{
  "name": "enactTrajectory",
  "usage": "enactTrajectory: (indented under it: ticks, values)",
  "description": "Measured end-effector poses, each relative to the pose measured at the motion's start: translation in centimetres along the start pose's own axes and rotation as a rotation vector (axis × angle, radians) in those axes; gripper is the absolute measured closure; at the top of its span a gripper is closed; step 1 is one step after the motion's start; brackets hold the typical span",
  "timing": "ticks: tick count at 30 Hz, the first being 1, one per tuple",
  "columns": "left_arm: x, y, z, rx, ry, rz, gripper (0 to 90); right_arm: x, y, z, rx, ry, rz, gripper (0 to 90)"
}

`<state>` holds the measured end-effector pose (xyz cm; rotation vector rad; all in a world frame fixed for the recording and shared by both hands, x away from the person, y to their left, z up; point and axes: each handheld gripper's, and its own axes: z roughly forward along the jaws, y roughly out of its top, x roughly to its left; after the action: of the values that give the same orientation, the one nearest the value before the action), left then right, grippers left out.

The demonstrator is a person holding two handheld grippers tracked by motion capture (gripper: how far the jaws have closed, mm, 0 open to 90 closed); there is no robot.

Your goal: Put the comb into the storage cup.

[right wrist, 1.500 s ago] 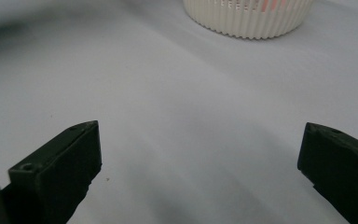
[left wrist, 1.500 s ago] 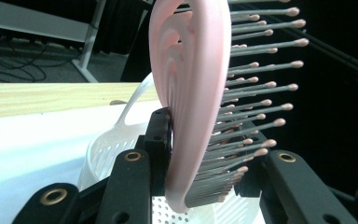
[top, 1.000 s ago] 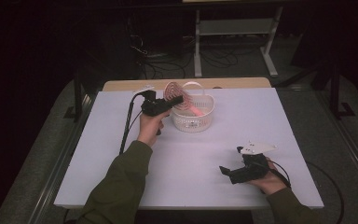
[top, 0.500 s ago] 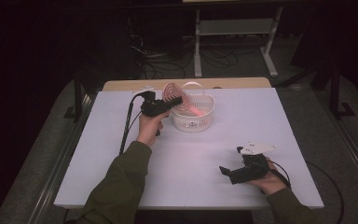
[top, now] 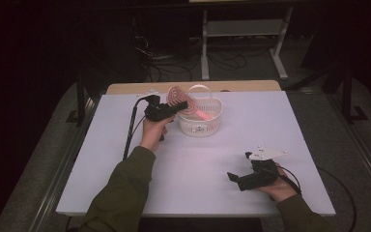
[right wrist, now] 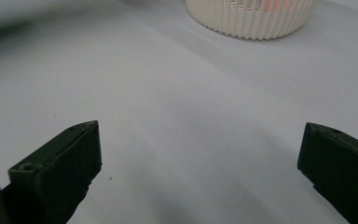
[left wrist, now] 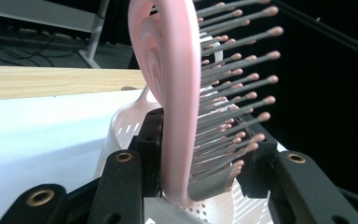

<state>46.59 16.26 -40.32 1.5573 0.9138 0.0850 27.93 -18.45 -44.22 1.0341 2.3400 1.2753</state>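
My left gripper point(top: 181, 105) is shut on a pink hairbrush point(top: 178, 99) with grey bristles, held over the left rim of a white slotted basket point(top: 200, 123) at the back middle of the table. In the left gripper view the brush head point(left wrist: 168, 93) stands upright between the jaws, bristles to the right, above the basket point(left wrist: 123, 126). The brush handle point(top: 204, 116) slants down inside the basket. My right gripper point(top: 235, 179) rests open near the front right of the table, nothing between its fingers. Ahead of those wide-apart jaws stands the basket point(right wrist: 251, 16).
The white tabletop point(top: 270, 130) spreads between the two hands. A wooden strip point(top: 251, 85) runs along its far edge. Beyond it are dark floor, cables and a metal rack point(top: 241, 29). A black cable point(top: 129, 130) trails from the left gripper.
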Motion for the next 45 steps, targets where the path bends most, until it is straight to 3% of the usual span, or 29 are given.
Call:
enactTrajectory:
  ticks: [10,25,31,45]
  values:
    - [0.1,0.3,-0.6,0.011,0.025,0.033,51.5,0.1,0.0,0.1,0.004,0.002,-0.004,0.0]
    - [-0.9,0.9,-1.5,0.040,0.093,0.151,40.5,-0.1,-0.1,0.0,0.001,0.005,-0.001,0.0]
    - [-1.5,1.2,-2.3,0.072,0.115,0.209,33.1,-0.2,-0.1,0.1,-0.002,0.010,-0.003,0.0]
    - [-1.8,1.0,-3.9,0.143,0.131,0.272,18.1,-0.1,0.1,0.3,-0.003,0.008,-0.006,0.0]
